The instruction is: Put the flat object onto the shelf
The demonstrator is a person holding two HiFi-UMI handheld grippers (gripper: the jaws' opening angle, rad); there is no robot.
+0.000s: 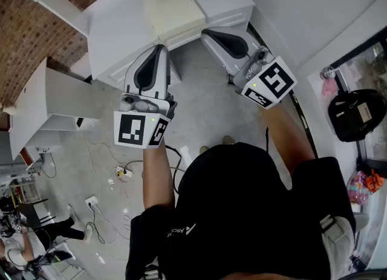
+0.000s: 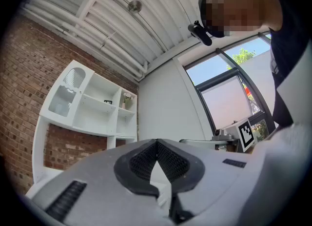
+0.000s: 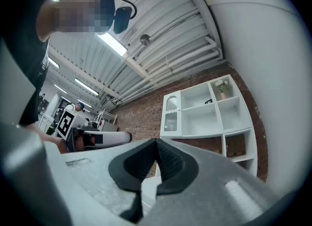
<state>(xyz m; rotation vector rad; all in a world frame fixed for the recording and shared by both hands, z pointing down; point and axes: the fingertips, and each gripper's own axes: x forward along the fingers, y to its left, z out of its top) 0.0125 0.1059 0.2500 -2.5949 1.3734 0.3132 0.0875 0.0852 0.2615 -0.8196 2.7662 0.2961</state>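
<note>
Step in hand, as judged: approach before pickup, since neither tool carries anything. The flat object (image 1: 175, 13), a cream square slab, lies at 12 o'clock in the head view on a white surface (image 1: 118, 31). I cannot tell whether that surface belongs to the shelf (image 2: 97, 105), which stands against the brick wall. Left to right: the left gripper (image 1: 161, 49) is held level in front of the body and points toward 12 o'clock. Its marker cube faces the camera and the left forearm (image 1: 158, 176) is extended straight behind it. Its own view shows the ribbed pads pressed tip to tip with nothing between them. The right gripper (image 1: 210, 34) angles in toward 10 o'clock, its nose just short of the slab's near right corner, with the right forearm (image 1: 291, 143) reaching from 4 o'clock. Its jaws are likewise fully together and empty (both tools converge on the slab). The next move, in my judgement, calls for parting one pair of jaws, lowering to the slab's thin edge and pinching it flat-on.
</note>
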